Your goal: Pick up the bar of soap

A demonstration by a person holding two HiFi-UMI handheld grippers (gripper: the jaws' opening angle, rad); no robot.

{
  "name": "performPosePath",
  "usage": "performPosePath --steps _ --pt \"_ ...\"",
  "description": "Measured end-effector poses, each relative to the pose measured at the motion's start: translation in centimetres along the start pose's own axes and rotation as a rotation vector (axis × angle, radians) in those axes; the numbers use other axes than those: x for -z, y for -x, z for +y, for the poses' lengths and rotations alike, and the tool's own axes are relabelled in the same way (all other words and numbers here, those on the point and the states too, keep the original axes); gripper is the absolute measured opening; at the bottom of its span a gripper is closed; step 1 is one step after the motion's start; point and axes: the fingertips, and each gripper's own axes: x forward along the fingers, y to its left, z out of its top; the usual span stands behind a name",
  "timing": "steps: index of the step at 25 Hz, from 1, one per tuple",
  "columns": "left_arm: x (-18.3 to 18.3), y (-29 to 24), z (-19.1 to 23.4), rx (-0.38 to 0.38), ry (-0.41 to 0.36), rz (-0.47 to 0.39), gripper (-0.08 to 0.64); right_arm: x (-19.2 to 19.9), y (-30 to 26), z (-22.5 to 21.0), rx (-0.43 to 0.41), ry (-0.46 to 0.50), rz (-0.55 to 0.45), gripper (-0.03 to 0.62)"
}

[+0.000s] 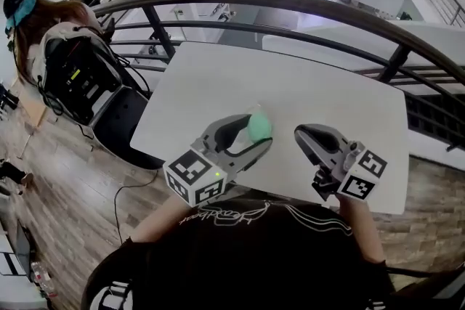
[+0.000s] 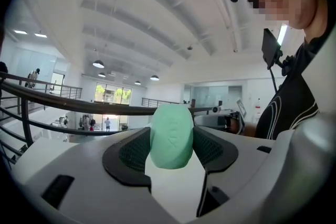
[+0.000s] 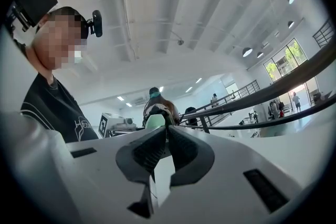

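My left gripper (image 1: 254,137) is clamped on the bar of soap (image 1: 259,126). Both dark pads press its flat faces, and the mint-green bar (image 2: 171,135) stands on edge between them, its top poking out past the jaw tips. It's up off the white table (image 1: 290,80), over the near edge, with the jaws tilted upward toward the ceiling. My right gripper (image 1: 302,133) sits beside it, also over the table's near edge, jaws pulled together with nothing in them (image 3: 165,140). Beyond the table's far edge runs a dark curved railing (image 1: 290,2). Off the table's left side, another person (image 1: 62,54) in strapped-on gear.
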Motion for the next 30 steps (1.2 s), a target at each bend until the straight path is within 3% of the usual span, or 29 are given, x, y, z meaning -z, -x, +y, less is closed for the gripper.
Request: performPosePath --steps 5,14,30 --pt "0.2 -2.8 -3.1 0.028 -0.006 -0.035 0.261 0.4 3.8 -0.9 -0.005 0.016 -0.003 0.018" --pt "0.3 1.5 -3.1 0.041 -0.009 -0.059 0.261 1.5 1.5 3.3 -0.019 0.023 -0.015 0.018" --pt "-0.3 1.3 -2.1 0.026 0.000 -0.060 0.261 1.7 -0.1 3.0 -0.052 -0.009 0.015 0.018"
